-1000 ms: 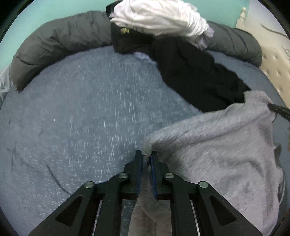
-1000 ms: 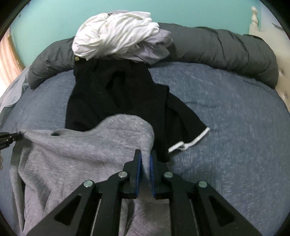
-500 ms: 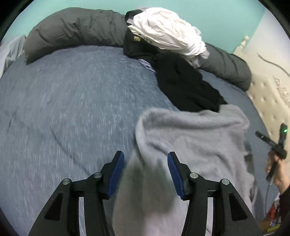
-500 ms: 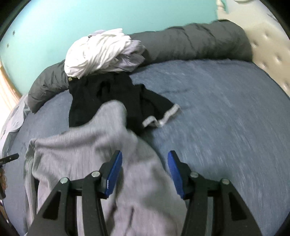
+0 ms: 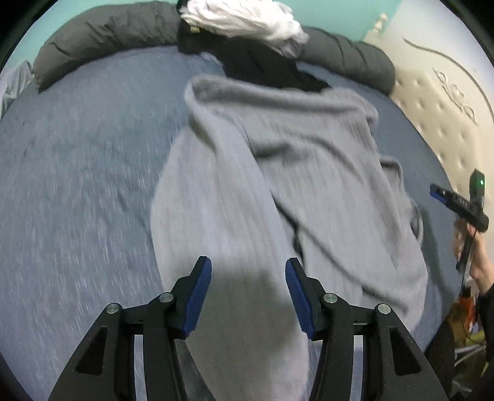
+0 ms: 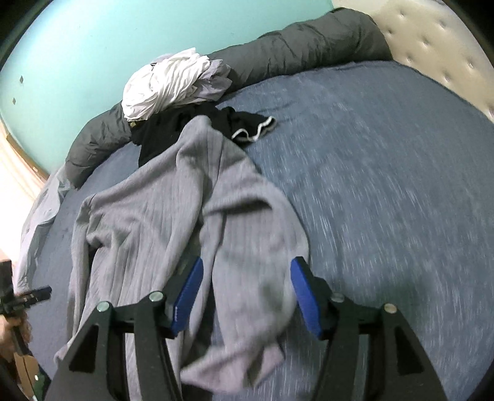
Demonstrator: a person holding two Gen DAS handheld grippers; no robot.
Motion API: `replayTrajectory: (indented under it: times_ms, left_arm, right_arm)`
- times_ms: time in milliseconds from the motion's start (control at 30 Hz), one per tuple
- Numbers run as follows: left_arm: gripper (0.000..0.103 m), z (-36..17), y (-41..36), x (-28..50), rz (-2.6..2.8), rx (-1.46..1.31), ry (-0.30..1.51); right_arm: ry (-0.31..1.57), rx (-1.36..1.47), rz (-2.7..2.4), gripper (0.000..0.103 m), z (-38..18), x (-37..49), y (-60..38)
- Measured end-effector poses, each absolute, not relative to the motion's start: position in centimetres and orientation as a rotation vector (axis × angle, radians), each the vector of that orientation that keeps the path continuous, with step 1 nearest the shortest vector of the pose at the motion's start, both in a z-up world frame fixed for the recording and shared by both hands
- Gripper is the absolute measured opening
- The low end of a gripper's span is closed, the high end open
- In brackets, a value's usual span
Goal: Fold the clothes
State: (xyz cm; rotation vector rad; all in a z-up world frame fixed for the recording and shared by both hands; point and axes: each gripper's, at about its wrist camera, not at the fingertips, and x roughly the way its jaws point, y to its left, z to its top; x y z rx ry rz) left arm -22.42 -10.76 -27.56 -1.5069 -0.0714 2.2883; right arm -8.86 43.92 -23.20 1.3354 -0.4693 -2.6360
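A second ago both tongs pinched the grey sweater's edge; since then both have let go and pulled back, their jaws have just been opening, and the sweater has dropped flat onto the bed. The left tongs now stand spread, nothing pinched, with a sweater sleeve lying below and between the blue pads without touching them. The right tongs are likewise spread and grip nothing, cloth of the sweater lying under the gap. In the left view the sweater runs from 6 o'clock up to about 12, rumpled, spread on the blue bed; its far edge overlaps a black garment. At 3 o'clock the other tongs show small, held in a hand. Beyond the black garment, at 12, a white bundle sits on a dark grey duvet roll that lies along the bed's far edge. In the right view the sweater lies from 6 toward 11 o'clock on the bed, the black garment past it, a white-trimmed hem at 12. The white bundle rests at 11 on the duvet roll, before a teal wall. A tufted headboard stands at 2 o'clock.
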Motion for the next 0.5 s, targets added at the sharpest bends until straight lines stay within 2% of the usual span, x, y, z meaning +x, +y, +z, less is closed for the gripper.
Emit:
replayTrajectory:
  times_ms: [233,500]
  left_arm:
    - [0.054,-29.0,-10.6,-17.3,2.224,-1.576,-0.089]
    - [0.054,-30.4,-9.9,-13.0,2.172,-1.644,-0.016]
  right_arm:
    - [-0.495,1.331,-2.627,0.060,-22.6,-4.6,44.0]
    - [-0.517,1.323,-2.623,0.060,-21.9,-1.9,43.9]
